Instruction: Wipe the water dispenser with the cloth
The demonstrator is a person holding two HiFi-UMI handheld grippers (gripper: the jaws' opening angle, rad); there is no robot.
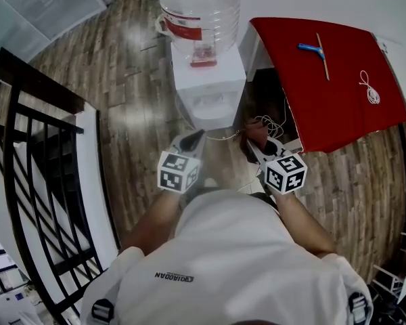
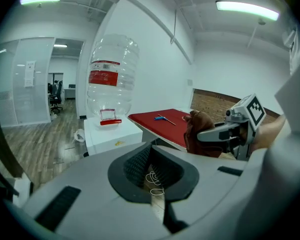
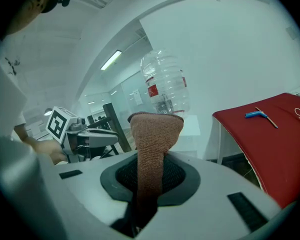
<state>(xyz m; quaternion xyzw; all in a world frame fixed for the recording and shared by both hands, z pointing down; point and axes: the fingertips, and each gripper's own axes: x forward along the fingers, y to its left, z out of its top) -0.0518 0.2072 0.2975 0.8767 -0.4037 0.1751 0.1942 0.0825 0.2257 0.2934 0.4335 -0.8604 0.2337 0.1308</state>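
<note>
The white water dispenser [image 1: 210, 80] stands on the wood floor ahead of me, with a large clear bottle [image 1: 199, 9] on top. My right gripper [image 1: 260, 151] is shut on a brown cloth [image 1: 255, 134], which stands up out of its jaws [image 3: 155, 139]. The left gripper [image 1: 193, 144] is held beside it, shut and holding nothing. Both hang just short of the dispenser's front, apart from it. The left gripper view shows the dispenser [image 2: 112, 134], the bottle [image 2: 110, 76] and the cloth [image 2: 200, 131].
A red-covered table [image 1: 338, 107] stands right of the dispenser, with a blue tool [image 1: 310, 49], a thin stick and a white cord [image 1: 371, 90] on it. A black railing [image 1: 34, 147] runs along the left. Loose white cables [image 1: 267, 124] lie under the table's edge.
</note>
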